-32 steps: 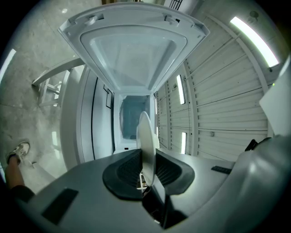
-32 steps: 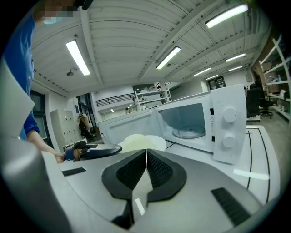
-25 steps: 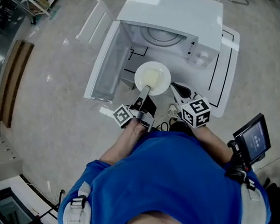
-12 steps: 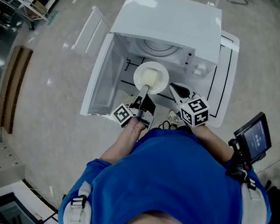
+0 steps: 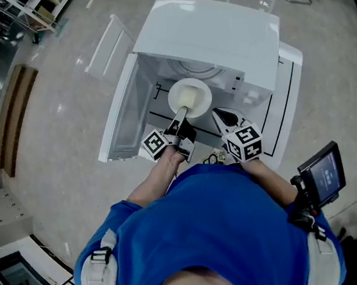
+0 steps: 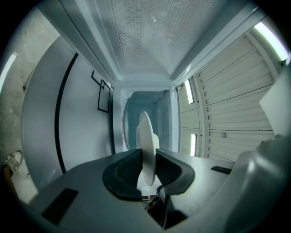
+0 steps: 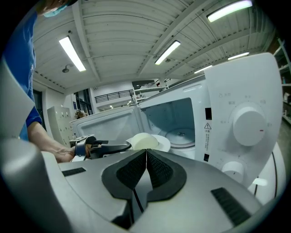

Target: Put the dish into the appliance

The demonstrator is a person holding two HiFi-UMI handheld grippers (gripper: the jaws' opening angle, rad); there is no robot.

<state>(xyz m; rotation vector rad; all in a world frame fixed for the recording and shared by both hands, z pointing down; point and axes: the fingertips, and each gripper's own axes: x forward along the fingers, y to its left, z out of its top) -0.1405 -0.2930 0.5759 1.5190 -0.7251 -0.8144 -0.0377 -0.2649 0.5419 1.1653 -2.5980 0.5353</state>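
A speckled grey floor (image 5: 62, 122) lay around a white counter (image 5: 288, 99) marked with black lines. On it stood a white microwave (image 5: 214, 27), its door (image 5: 121, 114) swung wide to the left. The left gripper (image 5: 183, 112) was clenched on the near rim of the dish (image 5: 190, 97), a round, shallow piece, white at the rim and pale cream in the middle. Held level, the dish hung at the mouth of the cavity, off the glass turntable (image 7: 182, 134) inside. Just to the right, the right gripper (image 5: 220, 116) hovered with its jaws pressed together on nothing, before the two knobs (image 7: 248, 125).
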